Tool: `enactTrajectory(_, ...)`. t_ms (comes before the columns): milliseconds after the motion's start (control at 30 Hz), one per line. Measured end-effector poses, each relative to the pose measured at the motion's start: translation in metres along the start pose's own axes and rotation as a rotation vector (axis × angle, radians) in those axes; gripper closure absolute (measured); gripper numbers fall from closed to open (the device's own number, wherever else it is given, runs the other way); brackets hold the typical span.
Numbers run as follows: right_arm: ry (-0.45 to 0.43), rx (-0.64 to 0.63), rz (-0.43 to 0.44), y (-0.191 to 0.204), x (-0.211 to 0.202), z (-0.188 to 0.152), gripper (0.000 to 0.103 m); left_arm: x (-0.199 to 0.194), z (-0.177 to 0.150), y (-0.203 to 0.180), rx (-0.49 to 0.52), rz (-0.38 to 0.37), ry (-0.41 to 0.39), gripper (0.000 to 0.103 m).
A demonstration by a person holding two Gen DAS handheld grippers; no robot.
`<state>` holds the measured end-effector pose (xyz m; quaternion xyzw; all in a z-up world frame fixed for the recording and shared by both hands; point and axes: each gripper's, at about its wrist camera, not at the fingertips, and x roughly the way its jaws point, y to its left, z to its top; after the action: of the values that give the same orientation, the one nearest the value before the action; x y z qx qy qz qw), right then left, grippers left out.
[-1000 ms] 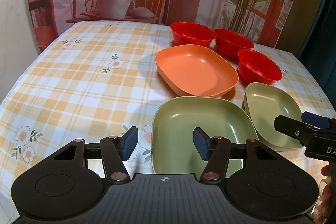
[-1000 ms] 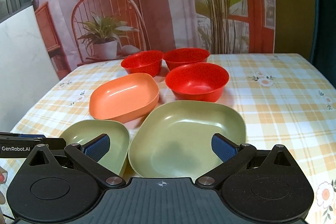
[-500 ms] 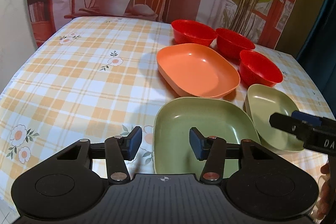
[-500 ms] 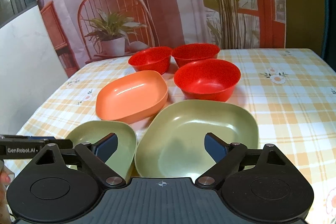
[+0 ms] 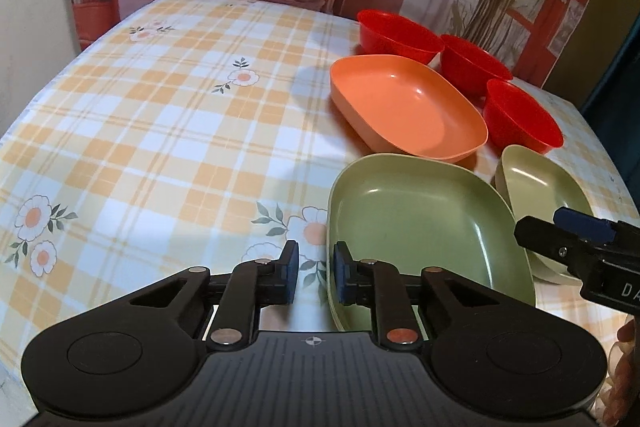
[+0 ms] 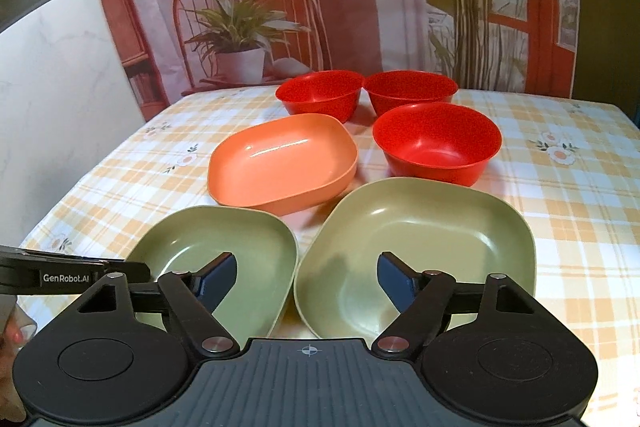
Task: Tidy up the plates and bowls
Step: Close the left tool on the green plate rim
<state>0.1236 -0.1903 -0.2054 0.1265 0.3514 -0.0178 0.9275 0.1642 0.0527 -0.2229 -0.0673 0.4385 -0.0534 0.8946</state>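
Note:
Two green plates, an orange plate (image 5: 408, 107) and three red bowls (image 6: 436, 143) sit on the checked tablecloth. My left gripper (image 5: 314, 277) has its jaws narrowed around the near left rim of one green plate (image 5: 420, 223); a small gap still shows between the pads. In the right wrist view this plate (image 6: 240, 239) lies on the left. My right gripper (image 6: 308, 283) is open, low over the gap between that plate and the other green plate (image 6: 424, 243), one finger above each. The right gripper shows in the left wrist view (image 5: 576, 239).
The tablecloth (image 5: 160, 131) stretches bare to the left of the dishes. A printed backdrop with a chair and plants (image 6: 240, 39) hangs behind the table. The table's right edge lies beyond the red bowls (image 5: 520, 115).
My left gripper's jaws have closed in from wide open and shifted onto the green plate's left rim. My right gripper has risen slightly and narrowed a little.

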Motion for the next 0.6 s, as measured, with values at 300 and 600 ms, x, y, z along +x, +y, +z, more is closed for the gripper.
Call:
enactTrajectory(300, 0.001, -0.03, 0.011, 0.006, -0.006, 0.0, 0.048, 0.0, -0.003, 0.002, -0.021, -0.007, -0.001, 0.083)
enactTrajectory(600, 0.057, -0.016, 0.065, 0.01, -0.023, -0.01, 0.082, -0.001, -0.005, 0.001, -0.034, -0.016, 0.012, 0.083)
